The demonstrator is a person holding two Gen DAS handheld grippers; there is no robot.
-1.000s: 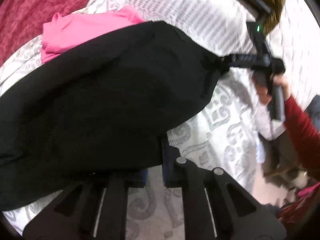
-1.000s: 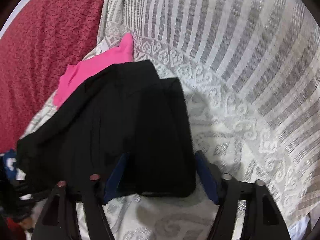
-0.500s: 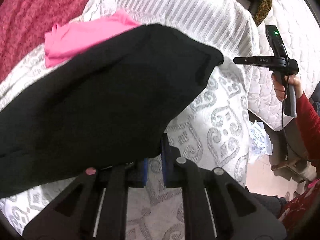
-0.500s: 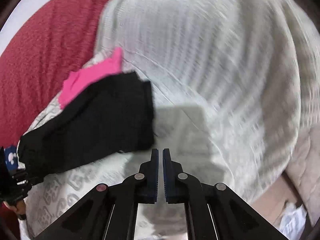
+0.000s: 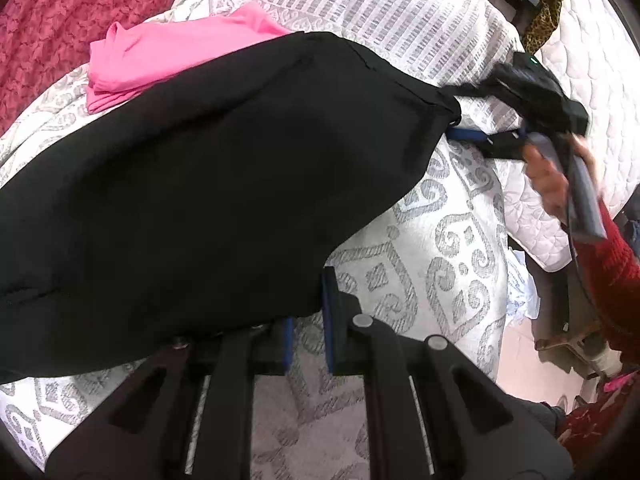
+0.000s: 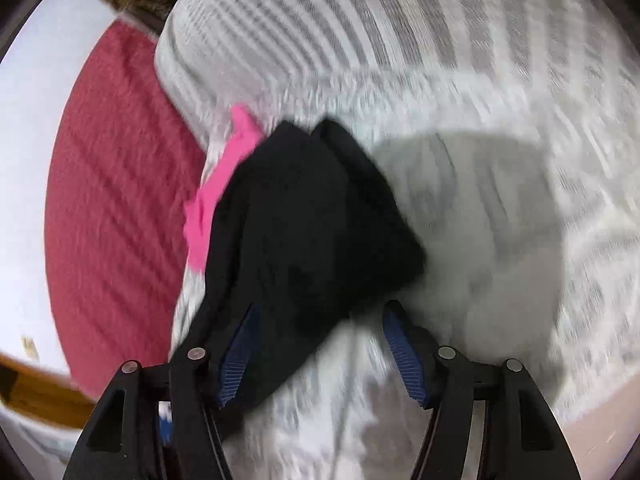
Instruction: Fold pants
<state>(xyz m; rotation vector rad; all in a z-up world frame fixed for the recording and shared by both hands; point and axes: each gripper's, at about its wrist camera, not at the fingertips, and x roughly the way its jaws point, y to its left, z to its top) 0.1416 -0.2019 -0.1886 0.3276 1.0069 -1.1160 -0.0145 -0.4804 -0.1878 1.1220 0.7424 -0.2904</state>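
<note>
- On a patterned white bedspread (image 5: pixel 448 248), the left gripper (image 5: pixel 306 336) sits at the near edge of the black pants (image 5: pixel 208 184), its blue pads almost together; the cloth drapes over the left finger, and whether a fold is pinched there cannot be told from the pictures.
- At the far corner of the pants, the right gripper (image 6: pixel 320 344) has its jaws spreading apart, with a corner of black cloth lying loosely between the blue pads (image 6: pixel 404 356) and neither pad pressing on it.
- A hand (image 5: pixel 552 180) in a red sleeve (image 5: pixel 612 284) carries that right gripper, seen from the left wrist view just beside the pants' hem.
- The pants lie in a long doubled band across the bedspread, partly covering a pink garment (image 5: pixel 172 52) behind them; a red blanket (image 5: pixel 64 16) lies beyond that.
- The step in hand looks like a regrip between folds: the lengthwise fold appears done, the cross fold not yet.
- The next move probably calls for closing the right gripper on the hem corner through both layers, then carrying that end over toward the left gripper's end without dragging the pink garment along.
</note>
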